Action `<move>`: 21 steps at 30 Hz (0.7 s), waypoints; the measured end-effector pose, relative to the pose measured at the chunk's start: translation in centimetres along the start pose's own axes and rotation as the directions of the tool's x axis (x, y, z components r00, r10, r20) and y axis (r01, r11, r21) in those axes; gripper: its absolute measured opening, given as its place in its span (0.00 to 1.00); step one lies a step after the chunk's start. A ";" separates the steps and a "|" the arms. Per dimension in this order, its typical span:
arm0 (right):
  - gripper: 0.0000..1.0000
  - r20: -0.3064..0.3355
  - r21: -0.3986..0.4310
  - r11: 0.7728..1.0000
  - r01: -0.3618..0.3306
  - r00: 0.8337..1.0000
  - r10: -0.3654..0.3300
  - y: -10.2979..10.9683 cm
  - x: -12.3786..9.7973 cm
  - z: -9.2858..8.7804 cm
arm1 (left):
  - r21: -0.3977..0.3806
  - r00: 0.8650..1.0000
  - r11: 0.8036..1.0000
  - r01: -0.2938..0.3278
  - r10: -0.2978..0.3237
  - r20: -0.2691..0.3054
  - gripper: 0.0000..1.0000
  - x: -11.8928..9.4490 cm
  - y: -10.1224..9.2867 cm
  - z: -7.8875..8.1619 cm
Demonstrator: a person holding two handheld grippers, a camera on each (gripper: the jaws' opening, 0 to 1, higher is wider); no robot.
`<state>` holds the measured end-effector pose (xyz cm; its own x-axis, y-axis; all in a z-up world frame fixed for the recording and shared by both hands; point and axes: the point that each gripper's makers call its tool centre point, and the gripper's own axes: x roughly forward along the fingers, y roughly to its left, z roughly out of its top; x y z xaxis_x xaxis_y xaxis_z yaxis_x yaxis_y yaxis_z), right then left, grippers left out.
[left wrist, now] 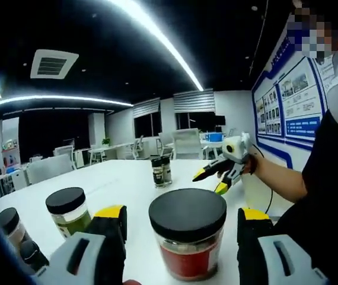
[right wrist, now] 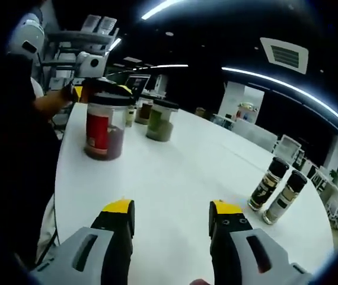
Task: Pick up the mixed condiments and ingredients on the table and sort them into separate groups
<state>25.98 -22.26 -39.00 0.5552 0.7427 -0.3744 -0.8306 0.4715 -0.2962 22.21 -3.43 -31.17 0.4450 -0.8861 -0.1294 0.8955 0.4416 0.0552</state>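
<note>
Between the jaws of the left gripper (left wrist: 181,228) stands a big jar (left wrist: 187,237) with a black lid and a red label, resting on the white table (left wrist: 127,178). The jaws sit wide on either side of it, and I cannot tell whether they touch the glass; from the right gripper view the jar (right wrist: 104,132) looks to be standing on the table with the left gripper (right wrist: 101,89) at its lid height.

Just beside it is a green-filled jar (left wrist: 68,211), and at the near edge two smaller dark-capped jars (left wrist: 16,234). Well apart, farther along the table, two slim spice bottles (left wrist: 161,171) stand touching side by side; in the right gripper view the spice bottles (right wrist: 277,190) are near the far edge.

Judging by this layout, the sorting seems partly done: the slim bottles make one group, the jars gather at the other end, and the red-labelled jar is either being placed or about to be lifted.

The right gripper (right wrist: 172,222) hovers over bare table with its jaws spread wide, holding nothing. In the left gripper view it is the right gripper (left wrist: 215,178) that points toward the spice bottles.
</note>
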 end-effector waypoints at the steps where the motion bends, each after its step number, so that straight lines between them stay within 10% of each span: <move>1: 0.51 0.007 0.000 1.000 -0.006 1.000 0.006 0.1 0.0 0.1 | -0.007 1.000 1.000 0.004 -0.004 0.005 0.71 0.1 0.1 0.1; 21: 0.51 0.013 -0.015 0.994 -0.110 0.994 0.110 2.5 0.3 0.2 | -0.056 0.998 0.997 0.056 -0.055 0.017 0.66 1.9 -0.1 -0.9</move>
<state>24.08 -20.74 -39.70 0.4598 0.7961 -0.3934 -0.8858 0.3799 -0.2664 22.95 -5.02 -32.33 0.3947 -0.9115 -0.1155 0.9173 0.3982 -0.0075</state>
